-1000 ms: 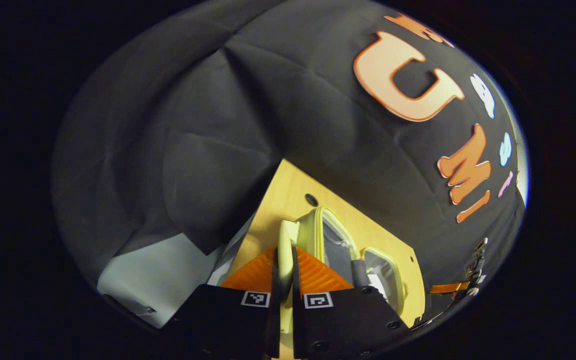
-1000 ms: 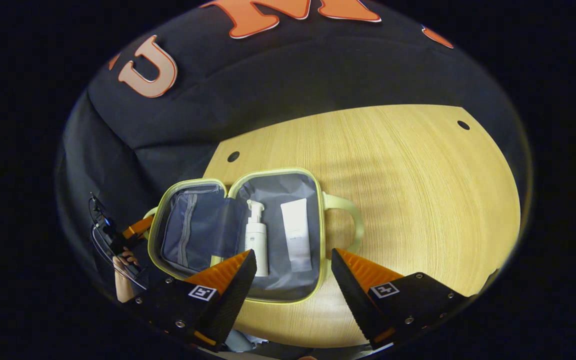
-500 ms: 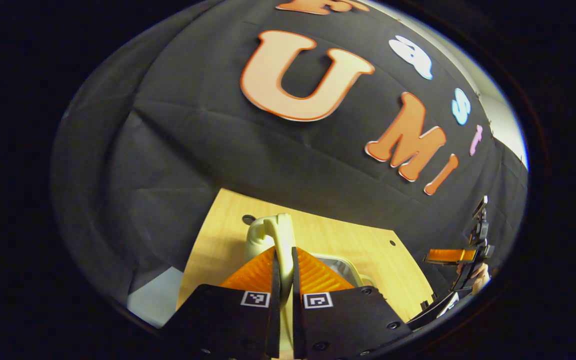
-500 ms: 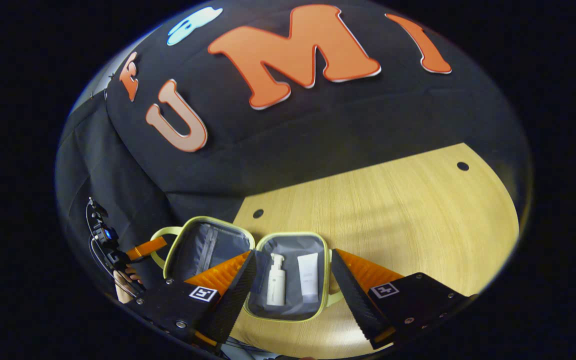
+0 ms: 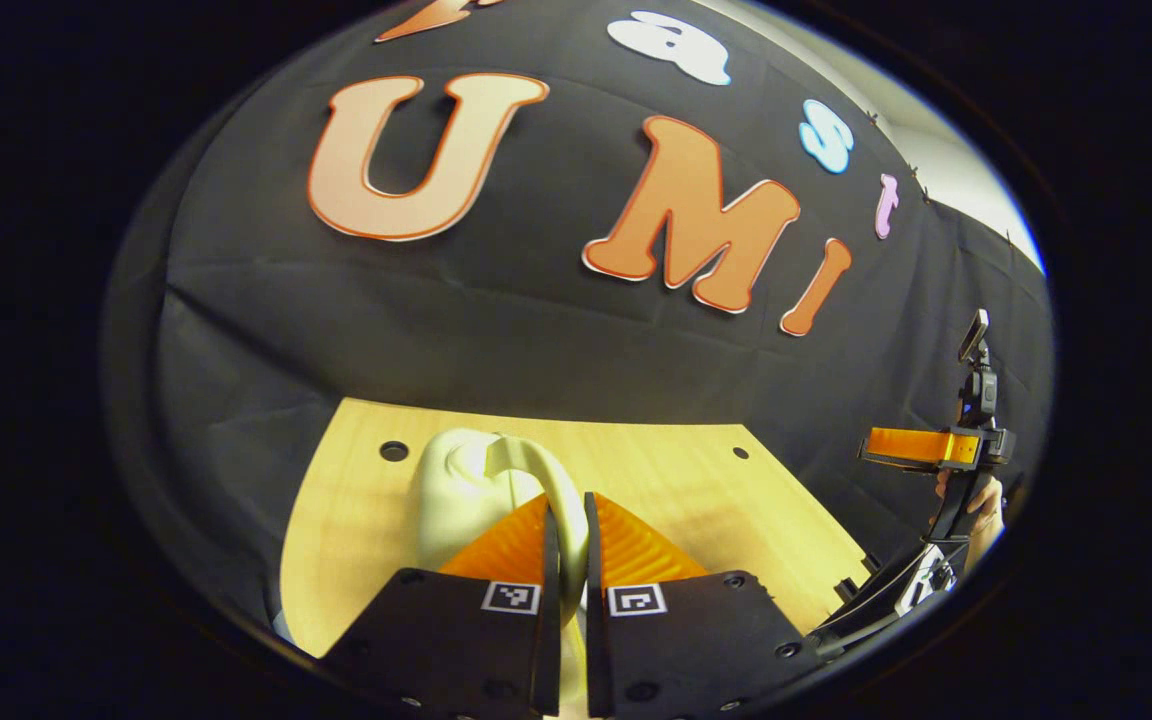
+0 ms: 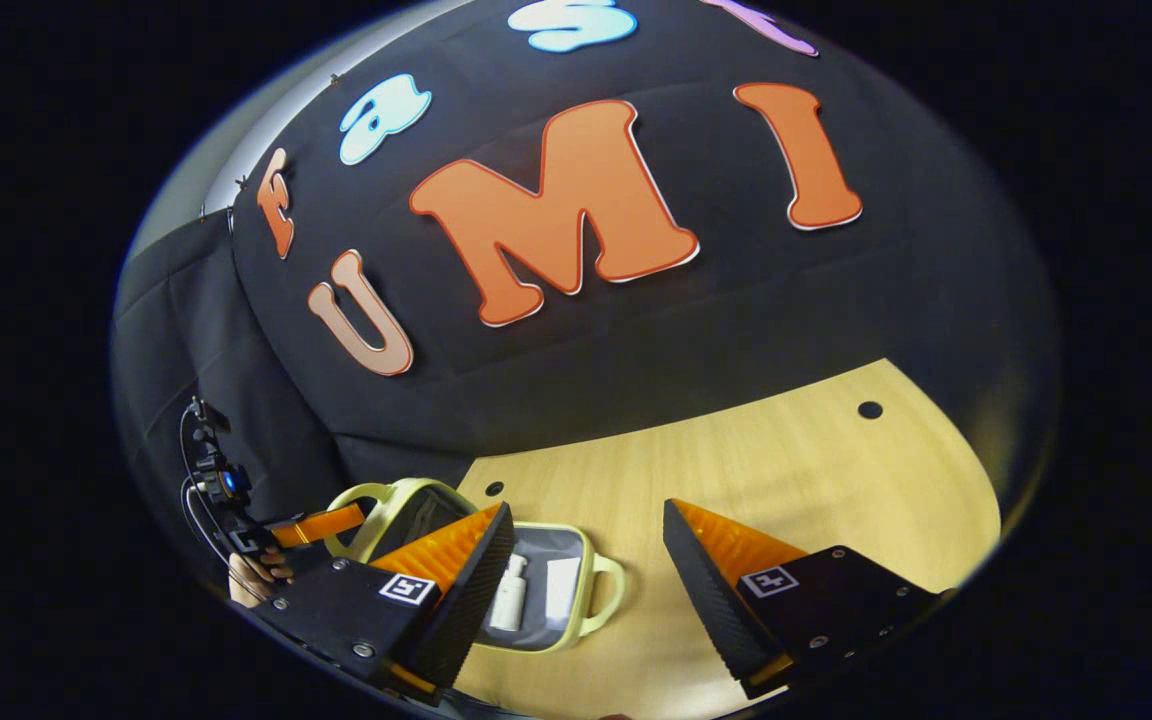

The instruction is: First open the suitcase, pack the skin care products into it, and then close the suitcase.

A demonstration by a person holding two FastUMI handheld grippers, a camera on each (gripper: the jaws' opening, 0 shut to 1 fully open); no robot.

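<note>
1. In the left gripper view, the left gripper (image 5: 566,545) sits at 6 o'clock, its fingers clamped on the pale green handle (image 5: 561,500) of the suitcase lid (image 5: 451,490).
2. The lid's outer shell rises just past the fingers and hides the inside of the case.
3. In the right gripper view, the right gripper (image 6: 586,560) hangs with its fingers wide apart, holding nothing.
4. Its left finger (image 6: 446,570) covers part of the suitcase (image 6: 536,600) at 7 o'clock; the case lies on the table (image 6: 786,480).
5. Inside, a bottle (image 6: 509,595) and a tube (image 6: 562,592) lie side by side, long axes toward 12 o'clock; details are too small to tell.
6. A second handle (image 6: 608,590) points to 3 o'clock.
7. Farther off at 8 o'clock, a hand (image 6: 256,570) holds the left gripper at the half-raised lid.
8. The table has holes (image 6: 870,409) near its far edge.
</note>
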